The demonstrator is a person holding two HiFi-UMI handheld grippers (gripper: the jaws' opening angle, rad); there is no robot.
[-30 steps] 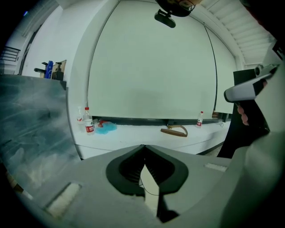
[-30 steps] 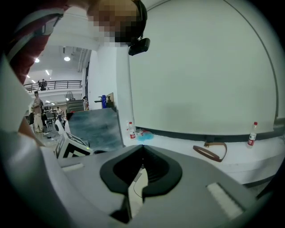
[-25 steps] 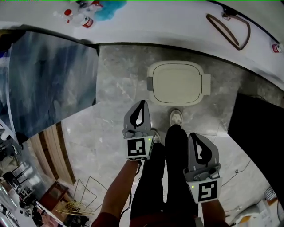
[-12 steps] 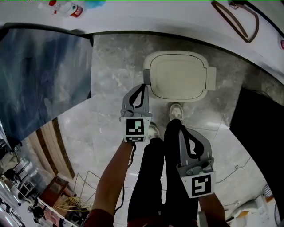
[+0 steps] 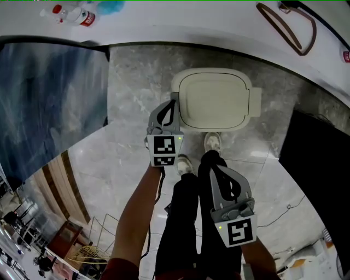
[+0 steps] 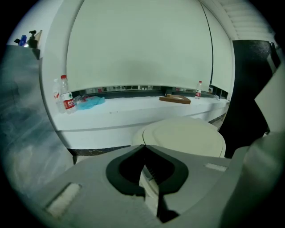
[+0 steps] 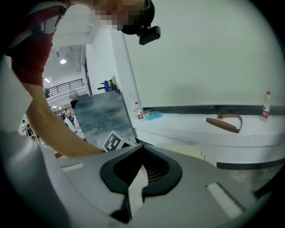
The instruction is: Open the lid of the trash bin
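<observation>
The cream, rounded-rectangular plastic trash bin (image 5: 216, 101) stands on the grey marble floor (image 5: 136, 87) with its lid down flat. Its far edge sits just under the lip of the curved white bench (image 5: 191, 24).

Our left tongs (image 5: 173, 101) are closed on nothing, with the tip at the bin's left rim. We cannot tell whether it touches.

Our right tongs (image 5: 213, 167) are likewise closed and empty. We hold them back over our dark trouser legs (image 5: 188, 219), well apart from the bin. One white shoe (image 5: 213, 142) stands just before the bin's near edge.

To the left there is open floor between the bin and the tilted blue-grey panel (image 5: 49, 104) — the widest free stretch. To the right, a black panel (image 5: 317, 175) closes in near the bin's hinge side.

The bench carries a brown strap loop (image 5: 287, 30) beyond the bin, and clear bottles with red labels (image 5: 74, 15) far to the left.
</observation>
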